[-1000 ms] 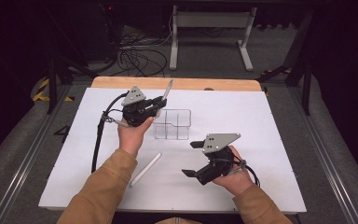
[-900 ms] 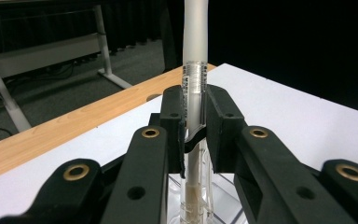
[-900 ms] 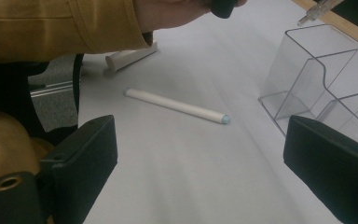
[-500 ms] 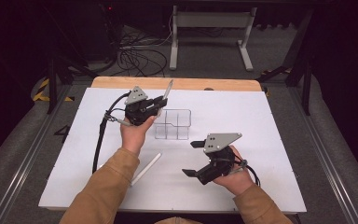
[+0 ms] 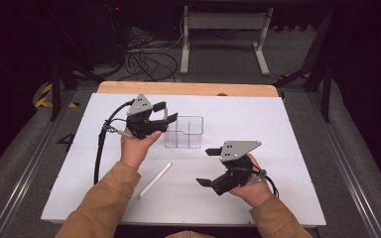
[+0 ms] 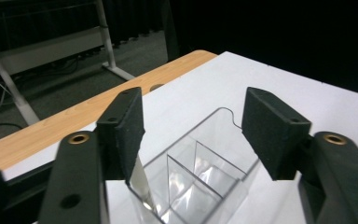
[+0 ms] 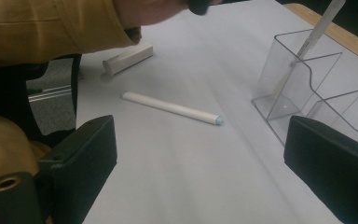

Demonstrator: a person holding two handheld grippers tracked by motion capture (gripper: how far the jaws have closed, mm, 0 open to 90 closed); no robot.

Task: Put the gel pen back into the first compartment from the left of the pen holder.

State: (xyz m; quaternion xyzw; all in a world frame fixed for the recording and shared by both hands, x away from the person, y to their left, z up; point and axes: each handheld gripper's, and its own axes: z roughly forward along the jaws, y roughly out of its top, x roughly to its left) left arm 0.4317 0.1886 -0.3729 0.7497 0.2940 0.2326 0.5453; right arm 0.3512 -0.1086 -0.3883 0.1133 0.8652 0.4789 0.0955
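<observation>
A clear plastic organizer [image 5: 184, 132] with several compartments stands in the middle of the white table. A white pen [image 6: 140, 181] leans in its left-hand compartment, seen also in the right gripper view as a pen [image 7: 307, 42] poking up out of the organizer [image 7: 307, 84]. My left gripper [image 5: 166, 113] hovers at the organizer's left end, open, its jaws [image 6: 196, 116] wide apart above the organizer [image 6: 200, 168]. A second white pen [image 5: 155, 179] lies flat on the table. My right gripper [image 5: 207, 167] is open to its right, with that pen [image 7: 172, 108] ahead of the jaws.
A short white cylinder [image 7: 128, 58] lies beyond the loose pen, near the person's left sleeve [image 7: 60, 23]. A wooden strip [image 5: 188, 88] runs along the table's far edge. Beyond it are cables and a metal stand on the floor.
The pen that my left gripper held tilted above the organizer now stands in a compartment, and the left jaws have opened and dropped lower. The right gripper has stayed put.
</observation>
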